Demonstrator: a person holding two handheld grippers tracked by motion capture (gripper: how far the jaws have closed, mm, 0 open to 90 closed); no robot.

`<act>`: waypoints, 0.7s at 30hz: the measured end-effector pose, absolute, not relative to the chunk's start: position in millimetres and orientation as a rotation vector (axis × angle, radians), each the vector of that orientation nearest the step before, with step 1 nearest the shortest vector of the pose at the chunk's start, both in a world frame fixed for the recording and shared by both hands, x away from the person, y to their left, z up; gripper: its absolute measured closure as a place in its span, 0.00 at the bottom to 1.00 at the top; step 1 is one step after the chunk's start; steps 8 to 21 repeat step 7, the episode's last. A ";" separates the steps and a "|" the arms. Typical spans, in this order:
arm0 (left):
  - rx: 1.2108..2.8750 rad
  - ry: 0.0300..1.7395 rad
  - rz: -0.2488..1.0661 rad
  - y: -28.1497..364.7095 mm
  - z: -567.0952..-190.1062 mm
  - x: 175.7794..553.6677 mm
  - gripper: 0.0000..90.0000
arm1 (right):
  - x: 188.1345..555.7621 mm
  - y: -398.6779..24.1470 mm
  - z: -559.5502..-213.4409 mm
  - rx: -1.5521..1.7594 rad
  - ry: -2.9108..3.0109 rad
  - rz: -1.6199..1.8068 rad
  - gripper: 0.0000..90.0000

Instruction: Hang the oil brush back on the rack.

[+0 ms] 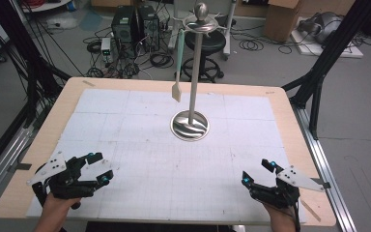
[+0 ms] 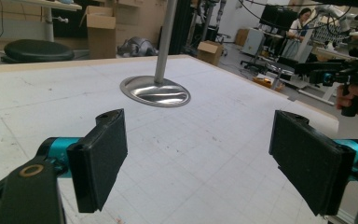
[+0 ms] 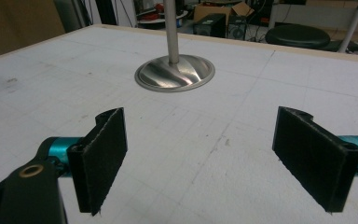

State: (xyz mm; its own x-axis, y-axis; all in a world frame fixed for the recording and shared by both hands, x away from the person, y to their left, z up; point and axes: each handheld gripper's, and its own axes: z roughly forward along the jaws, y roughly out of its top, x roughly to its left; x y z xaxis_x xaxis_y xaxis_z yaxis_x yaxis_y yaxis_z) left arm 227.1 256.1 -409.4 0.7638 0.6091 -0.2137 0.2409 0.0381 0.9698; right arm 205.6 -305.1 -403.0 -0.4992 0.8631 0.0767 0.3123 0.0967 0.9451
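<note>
Two hand-held grippers rest low over the near edge of a wooden table (image 1: 290,104) covered by a white gridded mat (image 1: 140,145). The left gripper (image 1: 100,167) sits near the near-left corner, held by the person's left hand (image 1: 53,208), its jaws spread wide with nothing between them; in the left gripper view (image 2: 200,158) the two black pads stand far apart over bare mat. The right gripper (image 1: 257,172) sits near the near-right corner in the person's right hand (image 1: 281,218), jaws likewise wide and empty (the right gripper view (image 3: 203,156) shows the same broad gap over the grid).

Toward the far edge of the table, about midway between its left and right sides, stands a tall metal utensil stand (image 1: 193,72): a round, swirl-patterned steel base (image 1: 190,126) on the mat, an upright pole, and a crown of hooks topped by a knob. From one hook on its left side hangs a spatula (image 1: 178,67) with a pale green handle and a cream blade, clear of the mat. Both grippers are well apart from the stand and point roughly toward it.

Beyond the far edge, on the floor, are a black stool (image 1: 206,48), computer towers (image 1: 135,26) and tangled cables.
</note>
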 end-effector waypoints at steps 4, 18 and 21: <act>1.539 0.715 0.321 256.7 -409.3 227.6 0.22 | 205.6 -305.3 -403.3 1.150 1.869 1.405 0.19; 1.537 0.717 0.323 257.1 -409.4 228.1 0.22 | 205.9 -305.3 -403.8 1.156 1.873 1.406 0.19; 1.537 0.717 0.323 257.1 -409.4 228.1 0.22 | 205.9 -305.3 -403.8 1.156 1.873 1.406 0.19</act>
